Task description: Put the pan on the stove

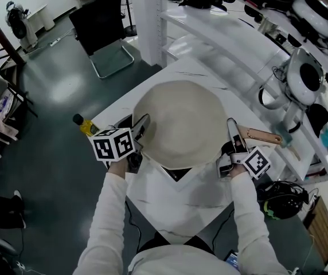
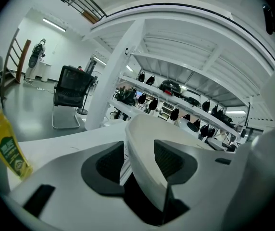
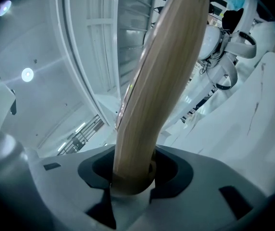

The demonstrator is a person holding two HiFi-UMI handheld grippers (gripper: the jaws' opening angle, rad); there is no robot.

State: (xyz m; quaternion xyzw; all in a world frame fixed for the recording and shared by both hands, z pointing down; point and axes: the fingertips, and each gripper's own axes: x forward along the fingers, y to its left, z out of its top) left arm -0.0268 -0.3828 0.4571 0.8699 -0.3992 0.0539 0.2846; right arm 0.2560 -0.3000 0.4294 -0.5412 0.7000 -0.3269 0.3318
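Note:
A large cream pan (image 1: 181, 125) fills the middle of the white table (image 1: 181, 208), and its wooden handle (image 1: 262, 136) points right. It covers a black stove, of which only a corner (image 1: 175, 174) shows at its near edge. My left gripper (image 1: 143, 125) straddles the left rim. In the left gripper view the pan wall (image 2: 142, 138) passes between the pads with a gap on the left side, so the left gripper (image 2: 140, 160) is open. My right gripper (image 1: 231, 132) straddles the right rim by the handle. There the tan rim (image 3: 166, 71) stands between loose pads, so the right gripper (image 3: 133, 170) is open too.
A yellow oil bottle (image 1: 85, 125) (image 2: 3, 143) stands at the table's left corner, close to my left gripper. White shelves (image 1: 238, 44) with helmets and gear run along the right. A black chair (image 1: 104, 27) stands on the floor beyond, and a black headset (image 1: 281, 199) lies at the lower right.

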